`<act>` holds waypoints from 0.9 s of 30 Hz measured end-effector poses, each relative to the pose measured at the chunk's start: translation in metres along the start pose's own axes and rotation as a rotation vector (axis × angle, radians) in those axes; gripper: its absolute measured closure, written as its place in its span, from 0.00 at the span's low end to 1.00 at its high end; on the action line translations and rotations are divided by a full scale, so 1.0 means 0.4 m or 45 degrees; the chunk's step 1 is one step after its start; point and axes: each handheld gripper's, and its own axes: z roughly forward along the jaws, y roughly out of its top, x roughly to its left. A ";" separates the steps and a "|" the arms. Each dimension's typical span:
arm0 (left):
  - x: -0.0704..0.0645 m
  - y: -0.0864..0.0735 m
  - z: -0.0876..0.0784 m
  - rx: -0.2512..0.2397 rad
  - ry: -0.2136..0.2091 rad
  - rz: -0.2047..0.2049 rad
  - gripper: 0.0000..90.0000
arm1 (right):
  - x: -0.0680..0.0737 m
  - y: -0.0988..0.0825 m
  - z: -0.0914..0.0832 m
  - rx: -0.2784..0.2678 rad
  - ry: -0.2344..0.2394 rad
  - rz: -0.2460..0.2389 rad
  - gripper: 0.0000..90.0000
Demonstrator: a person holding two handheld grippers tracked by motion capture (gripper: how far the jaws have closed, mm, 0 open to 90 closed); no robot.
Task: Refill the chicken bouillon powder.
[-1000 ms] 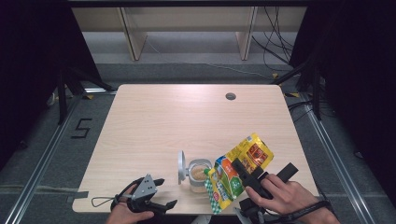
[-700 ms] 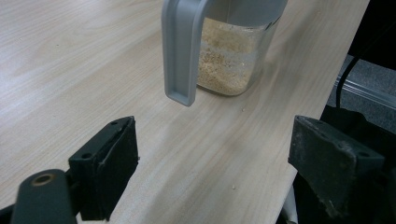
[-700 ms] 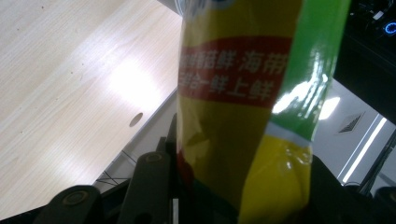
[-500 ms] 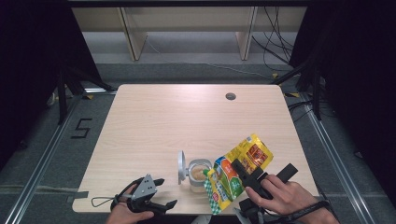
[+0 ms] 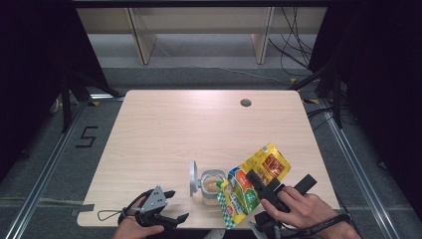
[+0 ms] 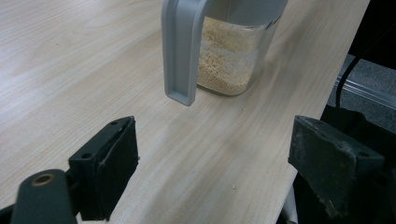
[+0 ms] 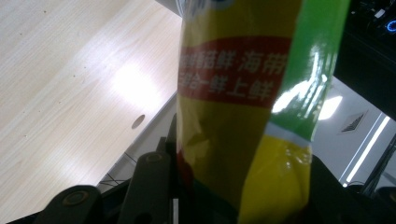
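Hardly anything differs from a second ago. The right gripper still clamps the yellow-green bag, tilted, its lower end touching the jar's rim by the worktop's near edge, right of centre. Bag, jar and hinged lid sit just as before; the lid stands up on the jar's left. In the left gripper view the jar holds pale granules. The left gripper stays parked at the near-left edge, jaws wide apart and holding nothing. Both hands hold steady.
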 end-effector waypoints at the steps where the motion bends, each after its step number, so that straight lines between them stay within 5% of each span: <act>1: 0.000 0.000 0.000 -0.001 0.000 0.000 0.17 | 0.000 0.000 0.000 0.000 -0.001 0.001 0.74; 5: -0.003 -0.001 0.001 0.001 -0.003 -0.027 0.17 | 0.000 -0.001 -0.001 0.006 -0.011 0.007 0.74; 27: 0.000 0.000 0.000 -0.001 0.002 0.003 0.17 | -0.002 -0.002 -0.001 0.002 -0.013 -0.016 0.74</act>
